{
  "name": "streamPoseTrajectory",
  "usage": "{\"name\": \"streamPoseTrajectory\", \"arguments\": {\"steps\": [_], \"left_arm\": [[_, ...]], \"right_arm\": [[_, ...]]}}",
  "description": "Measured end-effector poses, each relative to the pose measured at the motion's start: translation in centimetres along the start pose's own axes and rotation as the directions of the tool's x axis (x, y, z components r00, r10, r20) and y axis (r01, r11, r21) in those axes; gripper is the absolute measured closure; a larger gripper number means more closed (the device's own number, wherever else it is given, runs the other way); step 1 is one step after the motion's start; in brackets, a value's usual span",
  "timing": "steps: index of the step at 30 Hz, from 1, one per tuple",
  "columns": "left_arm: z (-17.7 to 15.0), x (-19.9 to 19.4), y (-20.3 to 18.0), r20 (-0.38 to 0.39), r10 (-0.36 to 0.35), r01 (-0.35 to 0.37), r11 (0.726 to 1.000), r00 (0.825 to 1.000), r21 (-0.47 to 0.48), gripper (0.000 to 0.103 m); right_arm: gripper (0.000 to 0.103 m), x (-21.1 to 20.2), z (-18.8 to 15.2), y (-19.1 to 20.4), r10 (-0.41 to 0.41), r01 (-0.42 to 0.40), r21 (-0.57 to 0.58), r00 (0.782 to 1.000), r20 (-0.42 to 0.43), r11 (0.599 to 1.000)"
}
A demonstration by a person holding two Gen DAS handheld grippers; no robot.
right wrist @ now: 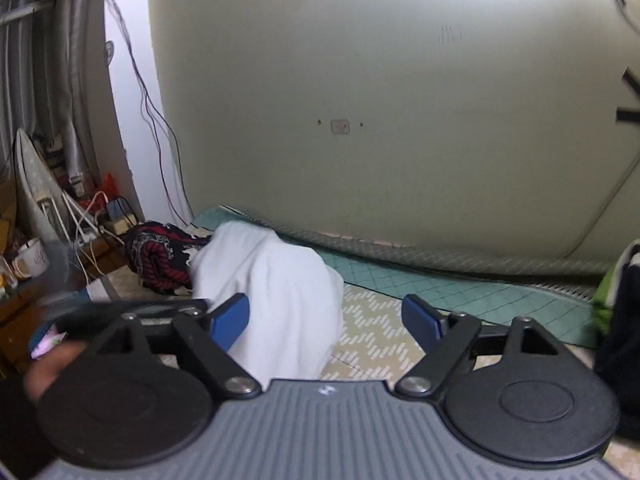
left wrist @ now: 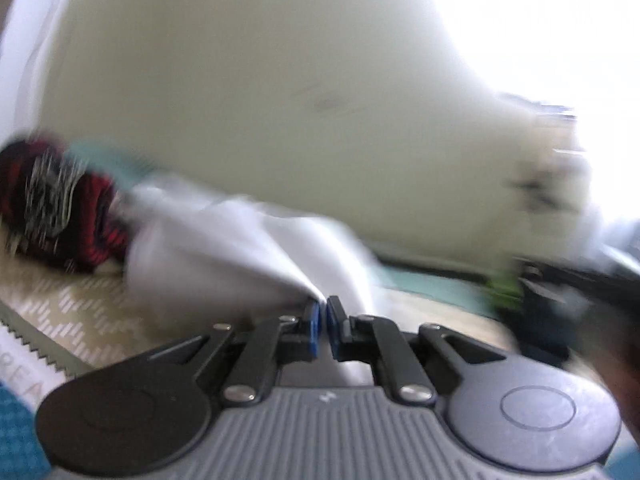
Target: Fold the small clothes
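Left gripper (left wrist: 323, 307): clenched on a corner of the white cloth (left wrist: 224, 248), blue pads pinching the fabric.
Right gripper (right wrist: 326, 316): released, jaws spread wide, nothing between them.
White cloth: draped in a heap on the patterned mat (right wrist: 376, 336), just ahead of the right gripper.
Red-and-black garment (right wrist: 164, 256): bunched behind the cloth, touching it.
Backdrop: pale wall (right wrist: 360, 80), teal quilted mat (right wrist: 460, 292) along its base.

Teal mat (right wrist: 460, 284) (quilted), wall socket (right wrist: 340, 126)

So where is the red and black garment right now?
The red and black garment lies at the left in both wrist views, on the patterned mat, touching the white cloth on its left.
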State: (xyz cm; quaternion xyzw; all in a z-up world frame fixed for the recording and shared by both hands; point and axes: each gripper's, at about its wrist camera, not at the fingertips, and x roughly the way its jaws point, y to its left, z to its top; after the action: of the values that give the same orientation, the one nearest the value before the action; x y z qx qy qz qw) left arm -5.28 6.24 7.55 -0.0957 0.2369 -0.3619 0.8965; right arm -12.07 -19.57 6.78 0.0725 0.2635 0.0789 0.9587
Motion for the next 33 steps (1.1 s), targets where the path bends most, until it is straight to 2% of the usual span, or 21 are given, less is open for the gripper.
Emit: {"name": "streamPoseTrajectory", "arguments": {"steps": [2, 3, 4, 5, 7, 9, 11, 13, 15, 16, 17, 18, 19, 20, 21, 23, 26, 29, 31, 33], "left_arm": [[-2.5, -6.2, -1.6, 0.028, -0.138, 0.133, 0.984, 0.990, 0.120, 0.098], [-4.2, -9.2, -2.1, 0.033, -0.180, 0.172, 0.970, 0.983, 0.169, 0.096], [-5.3, -11.4, -1.9, 0.034, -0.181, 0.173, 0.970, 0.983, 0.170, 0.092], [-6.1, -12.9, -1.3, 0.026, -0.162, 0.157, 0.978, 0.986, 0.141, 0.092], [-7.0, -15.0, 0.7, 0.024, -0.074, 0.073, 0.997, 0.997, 0.035, 0.092], [-7.2, -16.0, 3.0, 0.037, 0.068, -0.066, 0.995, 0.997, -0.070, 0.092], [-6.8, -15.3, 5.1, 0.023, 0.169, -0.162, 0.973, 0.985, -0.165, 0.087], [-6.2, -14.0, 8.0, -0.006, 0.221, -0.214, 0.936, 0.975, -0.279, 0.068], [-5.5, -12.2, 10.5, -0.033, 0.235, -0.231, 0.902, 0.971, -0.365, 0.066], [-5.0, -11.3, 11.5, -0.043, 0.243, -0.241, 0.894, 0.969, -0.378, 0.065], [-4.1, -10.6, 13.0, -0.065, 0.263, -0.267, 0.885, 0.963, -0.381, 0.064], [-3.2, -8.6, 13.8, -0.100, 0.289, -0.305, 0.875, 0.952, -0.376, 0.064], [-3.0, -7.0, 14.4, -0.125, 0.290, -0.316, 0.870, 0.949, -0.378, 0.068], [-3.1, -6.1, 14.2, -0.140, 0.263, -0.298, 0.875, 0.954, -0.381, 0.073], [-3.1, -4.7, 14.2, -0.147, 0.210, -0.250, 0.893, 0.967, -0.373, 0.097], [-2.3, -3.9, 13.3, -0.154, 0.211, -0.251, 0.910, 0.965, -0.330, 0.097], [0.4, -7.3, 11.0, -0.009, 0.117, -0.115, 0.953, 0.993, -0.279, 0.097], [2.3, -12.3, 7.8, 0.130, -0.004, 0.029, 0.981, 0.991, -0.190, 0.097], [2.6, -15.2, 5.5, 0.182, -0.072, 0.090, 0.992, 0.981, -0.093, 0.097], [1.4, -18.3, 3.6, 0.207, -0.152, 0.152, 0.988, 0.966, 0.017, 0.097]], "right_arm": [[0.025, 0.0, 0.6, -0.1, 0.022, -0.022, -0.013, 1.000, 0.003, 1.000], [0.025, 0.1, 1.2, -0.1, 0.044, -0.044, -0.021, 0.999, 0.002, 0.999], [0.025, -0.6, 1.2, -0.8, 0.063, -0.063, -0.024, 0.998, -0.001, 0.998], [0.025, 0.0, 1.3, -0.6, 0.081, -0.081, -0.028, 0.997, -0.008, 0.996], [0.025, 1.1, 1.9, -0.7, 0.126, -0.127, -0.047, 0.992, -0.031, 0.991], [0.025, 2.7, 2.4, 0.4, 0.160, -0.165, -0.089, 0.985, -0.057, 0.982], [0.023, 5.2, 3.2, 2.4, 0.197, -0.205, -0.116, 0.977, -0.081, 0.972], [0.017, 7.4, 3.8, 4.3, 0.204, -0.220, -0.151, 0.973, -0.110, 0.964], [0.017, 10.0, 3.6, 5.2, 0.155, -0.181, -0.186, 0.977, -0.147, 0.966], [0.017, 11.5, 3.1, 5.2, 0.121, -0.158, -0.183, 0.973, -0.196, 0.970], [0.023, 12.5, 2.6, 4.7, 0.081, -0.127, -0.184, 0.968, -0.238, 0.975], [0.034, 13.5, 1.6, 4.2, 0.044, -0.100, -0.187, 0.959, -0.281, 0.977], [0.083, 14.0, 0.4, 3.6, 0.040, -0.102, -0.173, 0.943, -0.330, 0.980], [0.101, 13.7, -0.2, 2.8, 0.051, -0.109, -0.145, 0.935, -0.351, 0.983], [0.102, 12.4, -0.5, 2.3, 0.047, -0.094, -0.132, 0.944, -0.326, 0.987], [0.103, 8.2, 0.1, 1.3, 0.049, -0.081, -0.130, 0.971, -0.234, 0.988], [0.103, -0.6, 1.4, -1.5, 0.095, -0.100, -0.057, 0.992, -0.088, 0.993], [0.103, -11.0, 1.2, -3.8, 0.178, -0.175, -0.046, 0.983, 0.055, 0.983], [0.103, -16.8, -0.2, -5.3, 0.250, -0.247, -0.037, 0.965, 0.084, 0.968], [0.103, -22.0, -2.4, -6.9, 0.266, -0.266, -0.018, 0.957, 0.113, 0.964]]}}
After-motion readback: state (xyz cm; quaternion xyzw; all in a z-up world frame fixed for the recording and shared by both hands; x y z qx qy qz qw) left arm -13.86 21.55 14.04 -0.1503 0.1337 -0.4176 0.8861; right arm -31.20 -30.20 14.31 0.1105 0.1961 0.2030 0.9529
